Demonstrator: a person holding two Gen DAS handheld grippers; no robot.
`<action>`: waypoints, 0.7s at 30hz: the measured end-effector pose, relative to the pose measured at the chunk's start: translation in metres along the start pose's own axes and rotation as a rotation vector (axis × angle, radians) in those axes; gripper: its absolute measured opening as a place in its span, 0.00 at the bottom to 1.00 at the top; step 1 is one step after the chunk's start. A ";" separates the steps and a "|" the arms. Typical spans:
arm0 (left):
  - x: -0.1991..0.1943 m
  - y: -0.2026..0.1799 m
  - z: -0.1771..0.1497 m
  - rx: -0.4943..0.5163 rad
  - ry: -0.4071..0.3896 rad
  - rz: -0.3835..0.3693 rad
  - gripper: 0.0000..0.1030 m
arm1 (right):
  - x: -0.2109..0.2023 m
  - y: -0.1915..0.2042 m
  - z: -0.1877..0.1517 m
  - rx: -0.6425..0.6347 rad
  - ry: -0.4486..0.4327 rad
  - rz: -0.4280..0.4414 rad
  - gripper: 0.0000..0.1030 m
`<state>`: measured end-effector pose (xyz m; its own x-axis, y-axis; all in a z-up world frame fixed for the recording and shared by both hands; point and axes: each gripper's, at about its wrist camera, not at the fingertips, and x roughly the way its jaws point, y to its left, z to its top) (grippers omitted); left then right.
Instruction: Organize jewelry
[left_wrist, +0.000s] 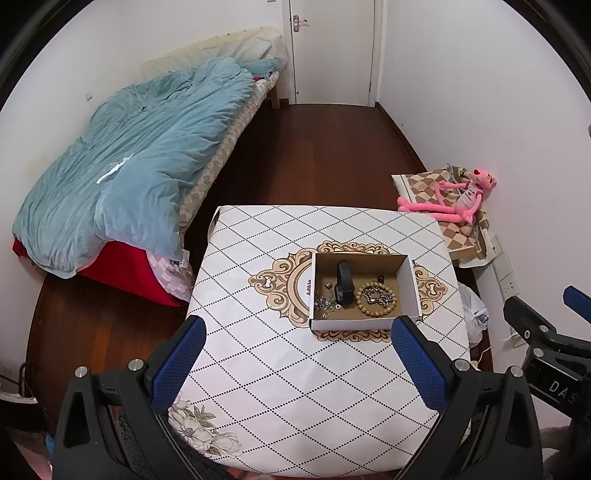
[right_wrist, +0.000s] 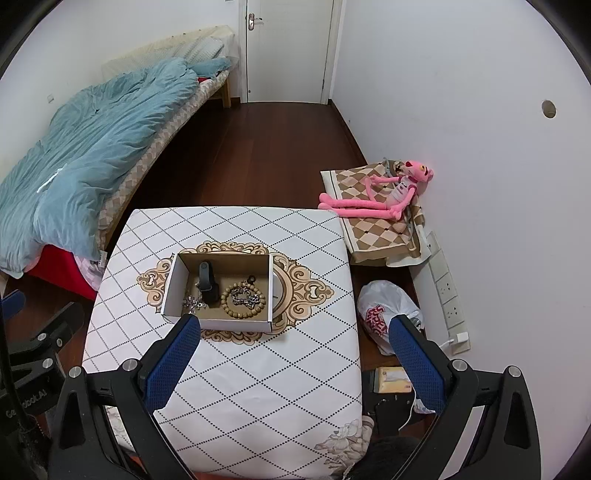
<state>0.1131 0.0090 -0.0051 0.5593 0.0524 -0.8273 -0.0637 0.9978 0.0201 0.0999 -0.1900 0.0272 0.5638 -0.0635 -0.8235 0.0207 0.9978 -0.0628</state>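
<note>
A shallow cardboard box (left_wrist: 410, 286) (right_wrist: 168, 288) sits mid-table on the patterned cloth. Inside lie a black watch (left_wrist: 343, 284) (right_wrist: 207, 282), a wooden bead bracelet (left_wrist: 391, 308) (right_wrist: 225, 301) with a silver chain (left_wrist: 376, 295) (right_wrist: 244, 297) inside its ring, and small silver pieces (left_wrist: 325, 303) (right_wrist: 192, 303) at the box's left. My left gripper (left_wrist: 297, 328) hangs open above the table's near half, short of the box. My right gripper (right_wrist: 295, 325) is open too, its left finger (right_wrist: 173, 362) just in front of the box, its right finger past the table's right edge. Neither holds anything.
The small table (left_wrist: 280, 369) (right_wrist: 240, 387) stands on a dark wood floor. A bed with a blue duvet (left_wrist: 129, 158) (right_wrist: 81, 147) lies left. Right of the table are a checked mat with a pink plush toy (left_wrist: 461, 195) (right_wrist: 388, 192), a white plastic bag (right_wrist: 384, 306) and wall sockets (right_wrist: 448, 291).
</note>
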 end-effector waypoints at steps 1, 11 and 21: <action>0.000 -0.001 0.000 0.000 0.001 0.002 0.99 | 0.000 0.000 0.000 0.000 0.002 -0.001 1.00; 0.002 -0.003 0.001 0.001 0.004 0.003 0.99 | 0.001 0.000 -0.001 0.001 0.002 0.002 1.00; 0.003 -0.002 0.001 0.003 0.007 0.002 0.99 | 0.005 0.004 0.000 -0.001 0.007 0.004 1.00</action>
<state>0.1157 0.0069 -0.0073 0.5534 0.0545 -0.8311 -0.0622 0.9978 0.0239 0.1026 -0.1860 0.0227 0.5577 -0.0593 -0.8279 0.0177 0.9981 -0.0595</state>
